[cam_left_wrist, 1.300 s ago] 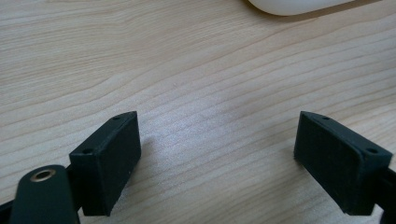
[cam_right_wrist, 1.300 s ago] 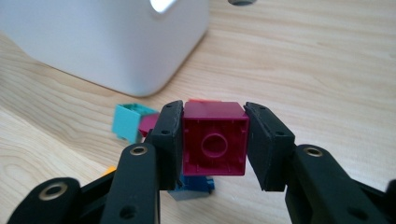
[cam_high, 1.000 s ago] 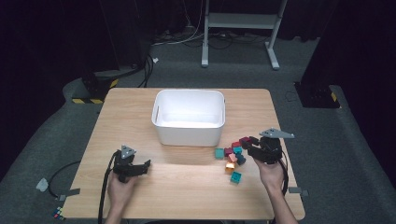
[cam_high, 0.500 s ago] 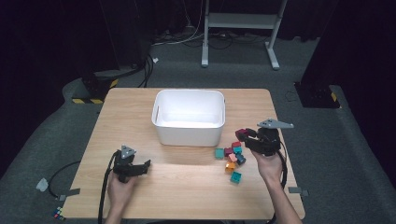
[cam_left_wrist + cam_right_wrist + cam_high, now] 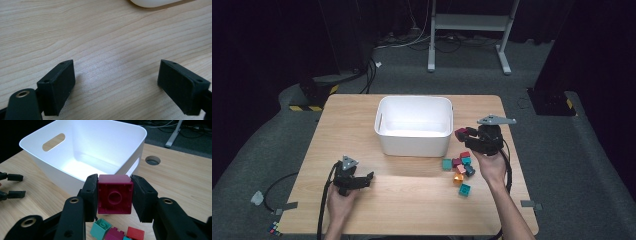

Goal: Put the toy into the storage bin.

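Note:
My right gripper [image 5: 115, 194] is shut on a dark red brick [image 5: 114, 193], held in the air just right of the white tub [image 5: 82, 152]. From above, that gripper [image 5: 463, 134] and its brick [image 5: 460, 133] hover beside the tub's [image 5: 414, 106] right wall, over a heap of loose bricks [image 5: 460, 167] in red, teal, pink and orange. The tub looks empty. My left gripper [image 5: 368, 178] rests low on the table at the front left, open, with bare wood between its fingers [image 5: 58, 85].
The wooden table [image 5: 362, 210] has a round cable hole [image 5: 152, 160] behind the tub. A teal brick [image 5: 465, 189] lies apart at the front of the heap. Dark floor, cables and a white stand [image 5: 472, 30] lie beyond the far edge.
My right gripper has lifted from the brick heap and moved left and farther up toward the tub with the dark red brick in it. The left gripper has stayed still.

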`<action>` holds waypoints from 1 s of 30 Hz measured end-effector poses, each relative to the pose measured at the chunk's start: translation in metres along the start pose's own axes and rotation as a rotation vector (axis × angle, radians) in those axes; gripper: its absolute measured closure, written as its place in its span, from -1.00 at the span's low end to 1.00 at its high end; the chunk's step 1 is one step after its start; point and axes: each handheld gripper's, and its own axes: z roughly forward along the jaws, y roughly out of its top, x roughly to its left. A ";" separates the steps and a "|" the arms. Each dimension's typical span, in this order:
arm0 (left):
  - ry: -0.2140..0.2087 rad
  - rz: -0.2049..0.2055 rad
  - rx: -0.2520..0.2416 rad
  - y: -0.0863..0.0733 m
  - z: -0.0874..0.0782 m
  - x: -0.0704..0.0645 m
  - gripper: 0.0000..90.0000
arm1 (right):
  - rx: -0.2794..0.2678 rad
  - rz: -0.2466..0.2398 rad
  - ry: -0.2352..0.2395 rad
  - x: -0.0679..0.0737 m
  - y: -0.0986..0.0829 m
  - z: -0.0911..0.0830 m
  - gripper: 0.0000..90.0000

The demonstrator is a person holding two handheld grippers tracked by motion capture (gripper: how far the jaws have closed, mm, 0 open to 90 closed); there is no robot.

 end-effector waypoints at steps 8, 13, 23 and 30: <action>-0.001 0.000 0.001 0.000 0.000 0.000 -0.68 | -0.013 -0.010 0.007 0.003 0.015 0.004 0.31; -0.001 0.000 0.001 0.000 0.000 0.000 -0.68 | -0.007 -0.024 0.007 0.007 0.027 0.007 0.31; -0.001 0.001 0.001 0.000 0.000 0.000 -0.68 | -0.004 -0.053 0.016 0.019 0.045 0.022 0.31; -0.001 0.000 0.001 0.000 0.000 0.000 -0.68 | 0.003 -0.074 0.016 0.026 0.057 0.033 0.31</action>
